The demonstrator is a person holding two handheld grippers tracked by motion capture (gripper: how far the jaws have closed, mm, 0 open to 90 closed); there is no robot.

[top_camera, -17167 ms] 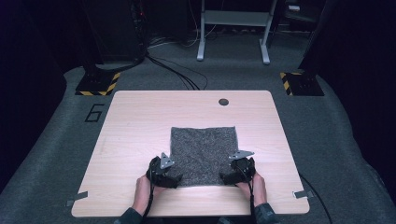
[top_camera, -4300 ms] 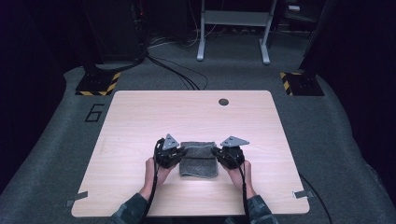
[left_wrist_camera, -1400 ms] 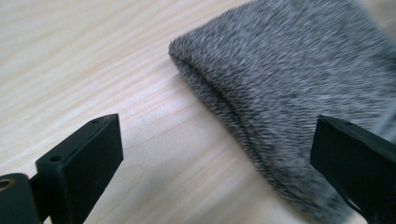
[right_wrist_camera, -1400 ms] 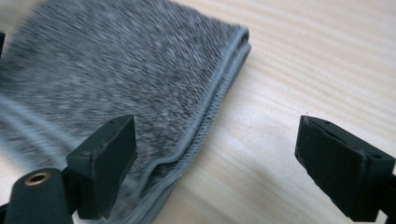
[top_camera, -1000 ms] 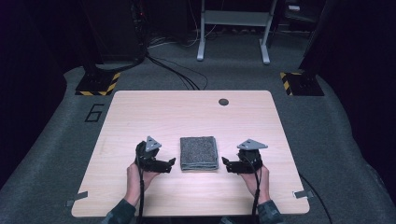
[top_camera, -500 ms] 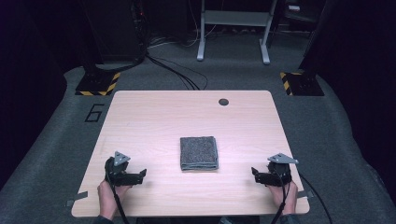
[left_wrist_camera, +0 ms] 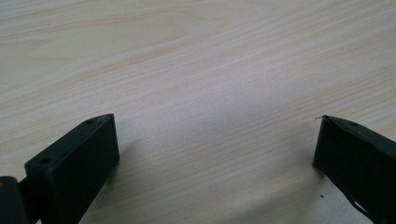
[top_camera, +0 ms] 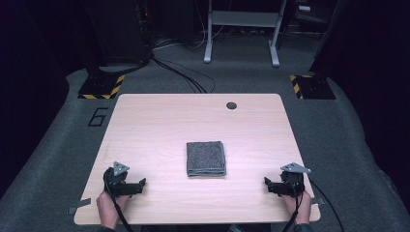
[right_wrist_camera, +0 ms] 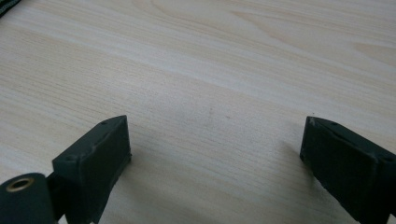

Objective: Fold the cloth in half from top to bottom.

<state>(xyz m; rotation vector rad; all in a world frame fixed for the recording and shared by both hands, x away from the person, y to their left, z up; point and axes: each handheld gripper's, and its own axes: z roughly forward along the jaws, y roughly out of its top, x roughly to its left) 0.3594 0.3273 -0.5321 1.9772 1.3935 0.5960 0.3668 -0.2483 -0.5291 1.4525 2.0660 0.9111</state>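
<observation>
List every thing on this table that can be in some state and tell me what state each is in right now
Grey cloth: folded into a small square, lying flat mid-table, untouched.
Left gripper: open, holding nothing, resting at the near left edge of the table.
Right gripper: open, holding nothing, resting at the near right edge.
Round cable hole: open, nothing passing through it.

table (top_camera: 159, 125): pale wood-grain top, smooth, soft sheen seen under the light | folded cloth (top_camera: 206, 158): grey, speckled, coarse nubbly weave, matt | left gripper (left_wrist_camera: 215, 154): jaws seen as black, matt, plastic-looking | right gripper (right_wrist_camera: 215, 149): same black matt finish | floor (top_camera: 58, 145): grey carpet, rough
</observation>
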